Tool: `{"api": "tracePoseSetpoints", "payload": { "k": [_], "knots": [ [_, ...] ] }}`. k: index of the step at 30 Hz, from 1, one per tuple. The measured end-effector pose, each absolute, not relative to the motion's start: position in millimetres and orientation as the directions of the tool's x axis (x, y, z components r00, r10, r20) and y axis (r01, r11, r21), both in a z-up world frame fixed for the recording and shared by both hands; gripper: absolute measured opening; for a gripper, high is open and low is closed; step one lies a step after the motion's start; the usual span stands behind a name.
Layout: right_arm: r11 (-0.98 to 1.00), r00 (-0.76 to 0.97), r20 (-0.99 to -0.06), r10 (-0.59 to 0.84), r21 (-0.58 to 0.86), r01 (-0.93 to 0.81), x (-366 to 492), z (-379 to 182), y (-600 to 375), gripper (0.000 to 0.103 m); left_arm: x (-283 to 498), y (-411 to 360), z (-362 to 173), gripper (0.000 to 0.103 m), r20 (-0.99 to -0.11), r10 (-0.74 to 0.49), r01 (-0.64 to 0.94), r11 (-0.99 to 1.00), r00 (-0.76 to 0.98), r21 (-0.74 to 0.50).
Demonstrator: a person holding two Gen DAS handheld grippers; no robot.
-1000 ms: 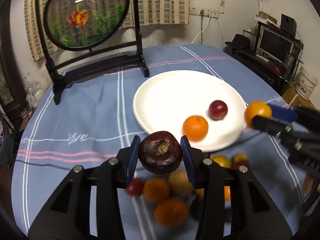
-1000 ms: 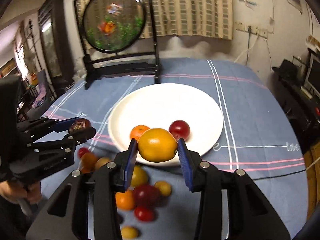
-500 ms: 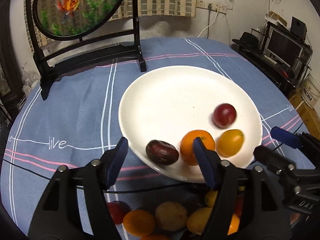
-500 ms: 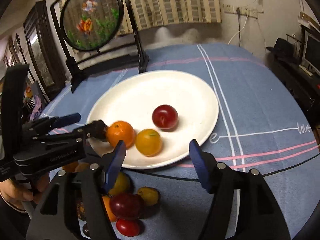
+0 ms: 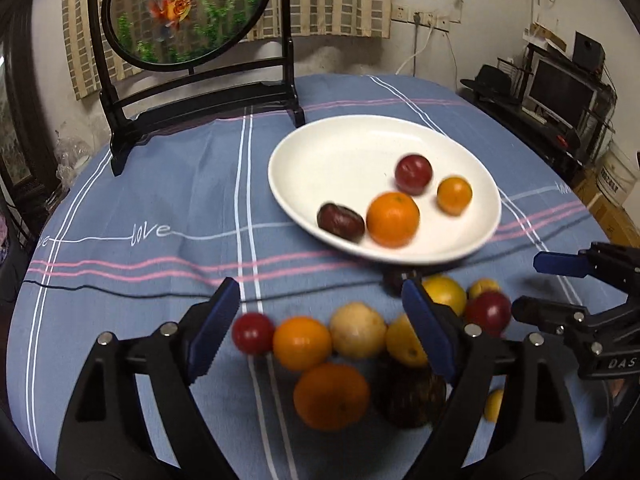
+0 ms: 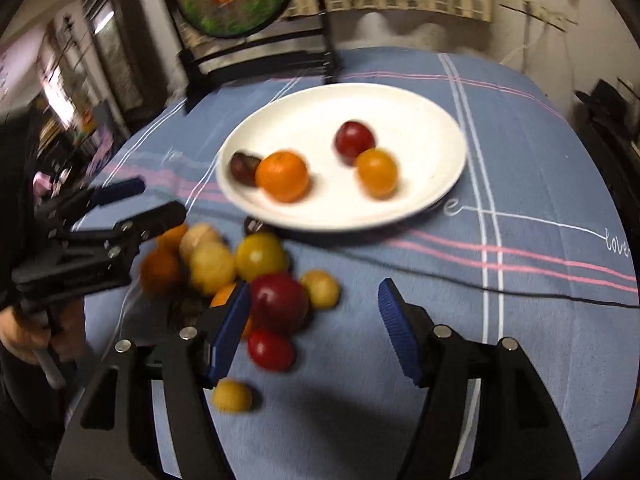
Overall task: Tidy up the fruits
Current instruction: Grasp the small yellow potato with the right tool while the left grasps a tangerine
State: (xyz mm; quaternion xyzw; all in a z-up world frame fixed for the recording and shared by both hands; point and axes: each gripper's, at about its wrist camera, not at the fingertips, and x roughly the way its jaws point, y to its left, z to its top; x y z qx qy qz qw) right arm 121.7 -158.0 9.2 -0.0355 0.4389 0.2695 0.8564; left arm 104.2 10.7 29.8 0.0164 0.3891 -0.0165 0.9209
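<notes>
Left wrist view: left gripper [image 5: 320, 320] opening, empty, over loose fruit pile [image 5: 356, 336]; dark fruit [image 5: 341, 221] and small orange fruit [image 5: 454, 195] now dropped onto white plate [image 5: 320, 148]; right gripper [image 5: 528, 286] parted, empty. More pile fruit to fetch.

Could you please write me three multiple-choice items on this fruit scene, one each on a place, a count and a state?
1. Where does the dark brown fruit lie?
A. on the white plate
B. on the cloth
C. in the left gripper

2. How many fruits are on the plate?
A. two
B. four
C. six

3. What does the right gripper hold?
A. an orange
B. a red fruit
C. nothing

Key: 1 A, it rests on the plate beside the large orange. 2 B, four fruits show in both views. 3 C, its pads stand apart, pressing on nothing.
</notes>
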Motion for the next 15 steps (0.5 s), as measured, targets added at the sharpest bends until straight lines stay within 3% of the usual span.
{"api": "tracePoseSetpoints", "payload": {
  "k": [13,15],
  "knots": [
    [0.699,0.364,-0.837,0.407,0.029,-0.714,54,-18,-114,0.066,70,24,23,0.088,-0.743,-0.018,0.069,0.997,0.67,0.039],
    [0.696,0.361,-0.847,0.389,0.013,-0.718,52,-24,-109,0.05,71,25,21,0.088,-0.748,-0.015,0.065,0.997,0.664,0.037]
  ]
}}
